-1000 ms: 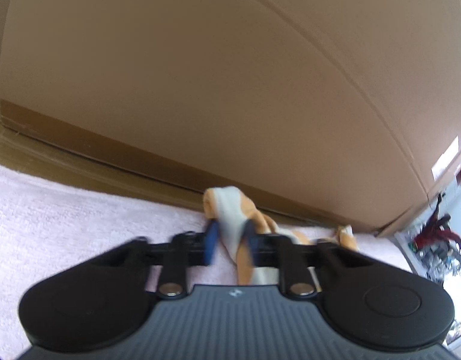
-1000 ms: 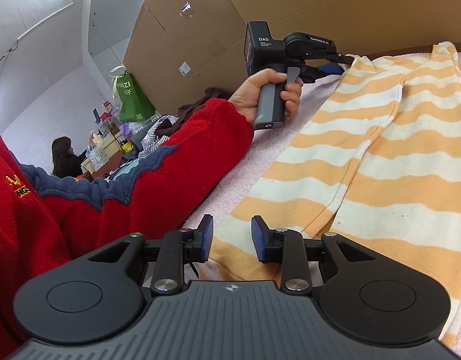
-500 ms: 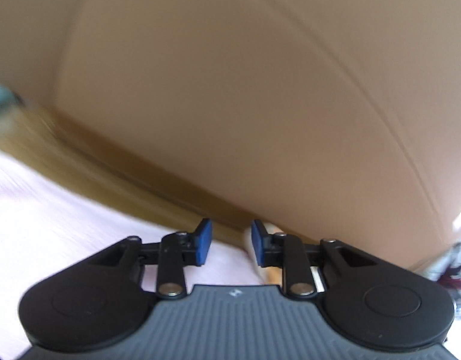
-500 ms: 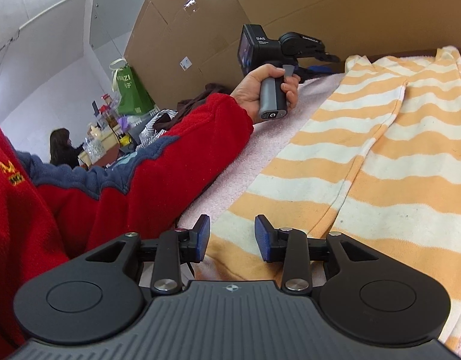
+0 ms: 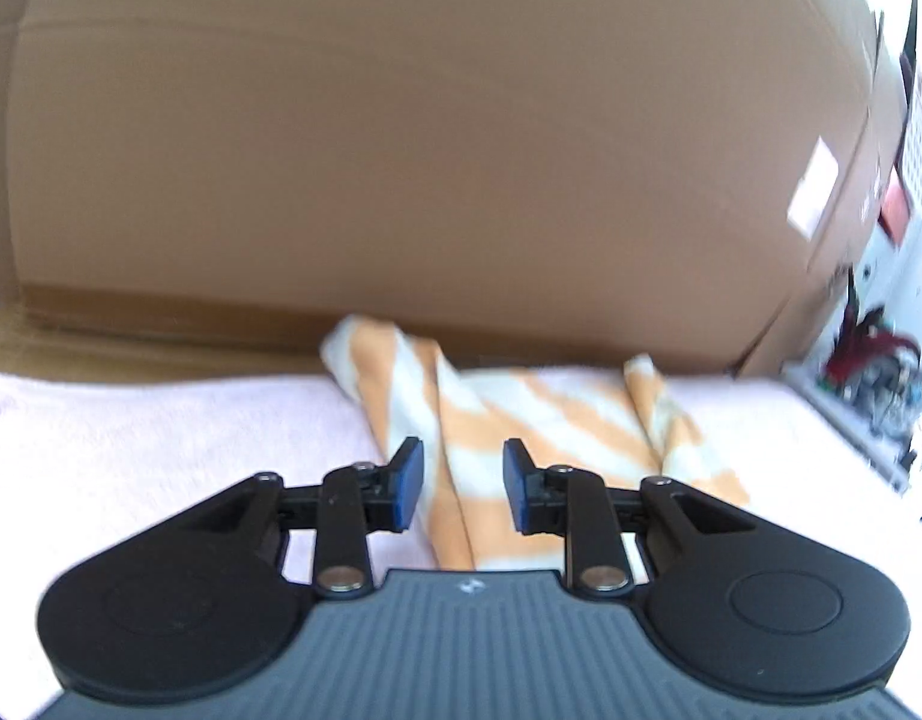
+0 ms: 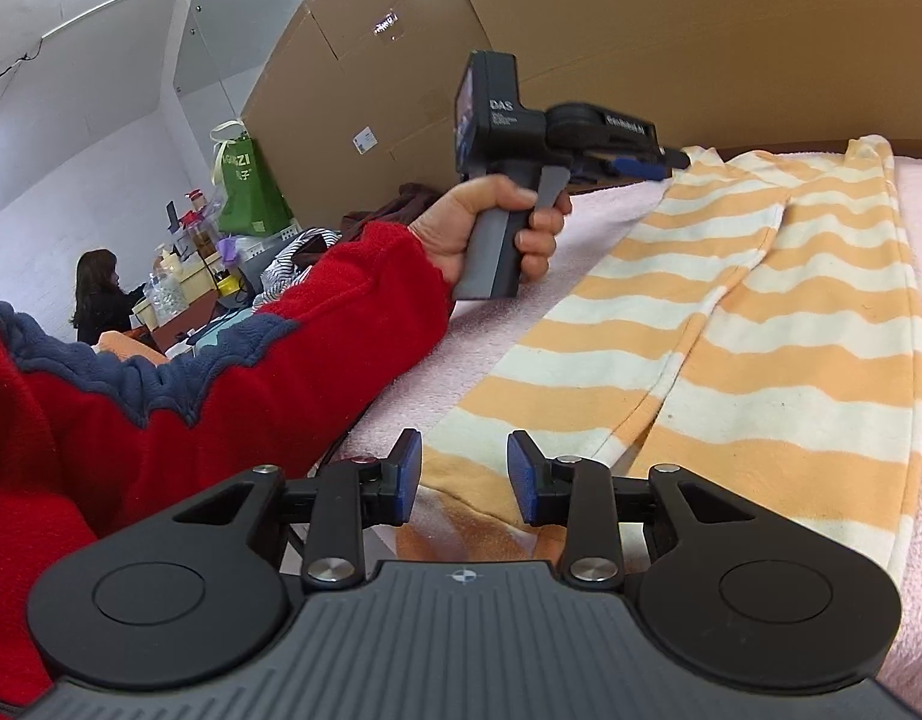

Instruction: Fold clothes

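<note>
Orange and cream striped trousers [image 6: 761, 324] lie flat on a pale pink towel [image 6: 521, 300]. In the left wrist view their far end [image 5: 521, 414] lies a little rumpled on the towel. My left gripper [image 5: 461, 483] is open, its blue pads on either side of the trousers' far end, holding nothing; it also shows in the right wrist view [image 6: 647, 165] at the far left corner of the trousers. My right gripper [image 6: 464, 477] is open over the near end of the trousers, empty.
A big cardboard box [image 5: 431, 150] stands right behind the towel. A cluttered shelf [image 5: 869, 372] is at the right. In the right wrist view a green bag [image 6: 245, 186], piled clothes [image 6: 305, 252] and a seated person [image 6: 101, 294] are at the left.
My left gripper let go of the trouser end it was pinching and opened. It swung away, then came back over the cloth. My right gripper stayed open and barely moved.
</note>
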{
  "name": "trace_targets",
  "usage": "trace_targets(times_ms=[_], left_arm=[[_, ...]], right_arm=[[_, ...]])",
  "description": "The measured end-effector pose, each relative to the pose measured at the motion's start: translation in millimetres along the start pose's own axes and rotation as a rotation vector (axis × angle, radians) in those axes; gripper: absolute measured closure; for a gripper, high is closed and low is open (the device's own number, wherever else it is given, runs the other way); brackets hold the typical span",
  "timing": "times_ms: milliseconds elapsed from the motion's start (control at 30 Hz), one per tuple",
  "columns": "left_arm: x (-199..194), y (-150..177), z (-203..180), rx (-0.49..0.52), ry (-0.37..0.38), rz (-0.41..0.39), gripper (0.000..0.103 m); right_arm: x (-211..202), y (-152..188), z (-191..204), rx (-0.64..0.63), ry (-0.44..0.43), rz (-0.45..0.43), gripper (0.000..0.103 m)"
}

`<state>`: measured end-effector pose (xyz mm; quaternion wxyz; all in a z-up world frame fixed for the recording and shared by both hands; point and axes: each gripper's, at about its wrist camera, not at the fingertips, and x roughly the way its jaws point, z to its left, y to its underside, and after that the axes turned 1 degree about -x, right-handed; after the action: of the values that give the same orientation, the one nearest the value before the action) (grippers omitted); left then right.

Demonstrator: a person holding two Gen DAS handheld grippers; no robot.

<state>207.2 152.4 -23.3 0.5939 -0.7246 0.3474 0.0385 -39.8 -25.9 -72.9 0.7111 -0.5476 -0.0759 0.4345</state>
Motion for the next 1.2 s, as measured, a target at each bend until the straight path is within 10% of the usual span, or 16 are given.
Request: trace_targets(times_ms=[133, 233, 567, 867, 967, 1000, 1200], left_arm=[[28.8, 1.0, -21.0, 0.058, -0.019, 0.025, 0.079], [11.6, 8.5, -13.5, 0.069, -0.021, -0.014, 0.103], [-19.4, 8.9, 1.4, 0.017, -0.06, -0.021, 0.103], [-8.3, 11.0, 4.5, -0.003, -0.041, 0.042, 0.098], [-9.8, 11.7, 1.5, 0.013, -0.051, 0.036, 0.098], [-10.6, 11.9, 0.1, 0.02, -0.054, 0.031, 0.099], [-19.6, 13.0, -3.6, 0.033, -0.072, -0.009, 0.103]], right_arm=[[-2.2, 5.5, 1.7, 0.0, 0.009, -0.019, 0.068], [-2.8, 8.4, 0.0, 0.017, 0.013, -0.032, 0.068], [-5.8, 8.7, -6.9, 0.05, 0.013, -0.053, 0.068], [6.6, 9.7, 18.2, -0.201, 0.014, -0.003, 0.065], [9.2, 16.0, 28.7, -0.306, 0.067, -0.012, 0.077], [9.7, 16.1, 30.4, -0.328, 0.09, -0.011, 0.094], [4.0, 17.3, 34.8, -0.374, 0.07, 0.03, 0.102]])
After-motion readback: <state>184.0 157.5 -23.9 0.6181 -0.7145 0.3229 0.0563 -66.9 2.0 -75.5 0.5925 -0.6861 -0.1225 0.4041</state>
